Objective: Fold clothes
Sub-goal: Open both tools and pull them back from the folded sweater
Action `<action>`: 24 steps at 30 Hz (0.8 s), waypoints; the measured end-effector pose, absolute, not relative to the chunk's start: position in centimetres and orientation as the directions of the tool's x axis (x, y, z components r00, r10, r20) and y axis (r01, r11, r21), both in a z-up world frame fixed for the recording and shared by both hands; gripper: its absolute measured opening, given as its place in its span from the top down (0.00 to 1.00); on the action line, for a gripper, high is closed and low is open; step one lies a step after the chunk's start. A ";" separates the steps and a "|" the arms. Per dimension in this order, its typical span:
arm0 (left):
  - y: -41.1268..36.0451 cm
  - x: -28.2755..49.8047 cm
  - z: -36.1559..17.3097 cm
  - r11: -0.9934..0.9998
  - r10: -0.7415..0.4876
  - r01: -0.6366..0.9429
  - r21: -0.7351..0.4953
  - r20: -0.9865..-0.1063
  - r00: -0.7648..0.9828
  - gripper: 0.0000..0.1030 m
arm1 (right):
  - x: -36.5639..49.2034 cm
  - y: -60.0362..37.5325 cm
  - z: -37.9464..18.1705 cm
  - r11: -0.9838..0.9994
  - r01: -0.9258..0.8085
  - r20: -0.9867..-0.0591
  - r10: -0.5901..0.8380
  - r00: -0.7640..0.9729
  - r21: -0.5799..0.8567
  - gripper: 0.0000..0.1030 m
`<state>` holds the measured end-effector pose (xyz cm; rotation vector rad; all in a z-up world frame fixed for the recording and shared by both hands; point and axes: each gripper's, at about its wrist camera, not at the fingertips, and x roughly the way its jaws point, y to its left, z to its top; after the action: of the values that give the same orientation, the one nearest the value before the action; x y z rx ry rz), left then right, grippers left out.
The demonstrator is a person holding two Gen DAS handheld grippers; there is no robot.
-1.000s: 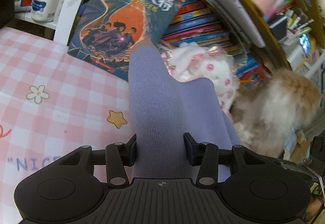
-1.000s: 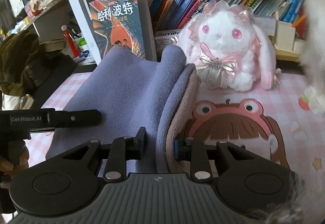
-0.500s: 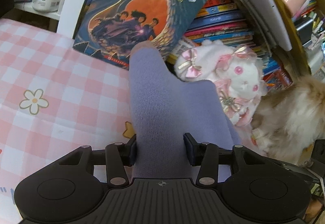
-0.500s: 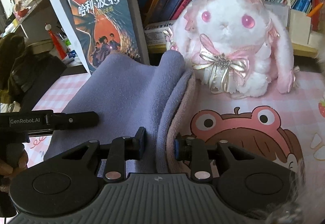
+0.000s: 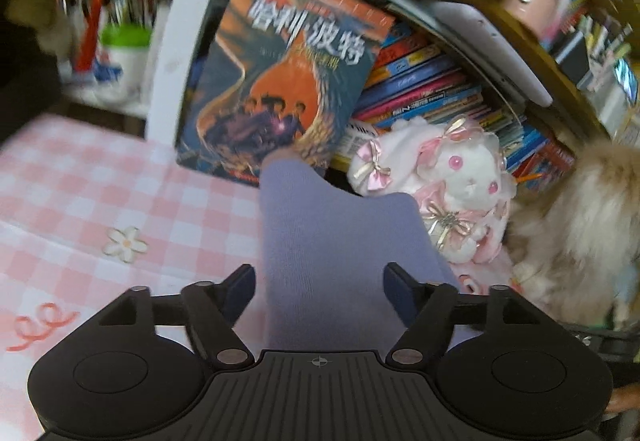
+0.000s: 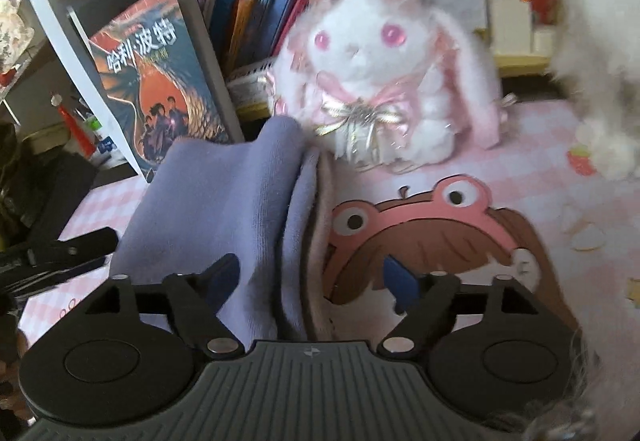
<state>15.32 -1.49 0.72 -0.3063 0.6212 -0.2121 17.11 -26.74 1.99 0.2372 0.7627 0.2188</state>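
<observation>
A folded lavender knit garment lies on the pink checked tablecloth, with a pinkish inner lining showing at its right edge in the right wrist view. My left gripper is open, its fingers spread on either side of the cloth's near end. My right gripper is open too, with the folded lavender edge lying between its spread fingers. The left gripper's finger shows at the left of the right wrist view.
A white and pink plush rabbit sits just behind the garment. A Harry Potter book leans on the bookshelf behind. A fluffy tan cat is at the right. A frog-hat cartoon print is on the cloth.
Both grippers have opened and let go of the lavender garment, which now rests on the table. Both cameras moved and the views are blurred.
</observation>
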 end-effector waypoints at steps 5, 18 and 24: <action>-2.9 12.6 0.8 0.969 -0.177 0.043 -0.242 -0.563 0.807 0.10 | 14.2 -26.4 2.5 0.980 -0.078 -0.647 0.180 0.741 0.183 0.13; -4.1 7.5 0.3 0.987 -0.114 0.029 -0.157 -0.567 0.816 0.07 | 7.4 -25.1 1.1 0.996 -0.059 -0.660 0.085 0.747 0.062 0.04; -4.3 6.8 0.0 0.992 -0.098 0.037 -0.118 -0.570 0.815 0.03 | 6.5 -24.7 0.8 0.998 -0.049 -0.665 0.066 0.744 0.043 0.00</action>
<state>6.80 -4.32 0.04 -0.1034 0.6134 -0.0725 6.45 -24.75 0.80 0.0231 0.7295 0.0630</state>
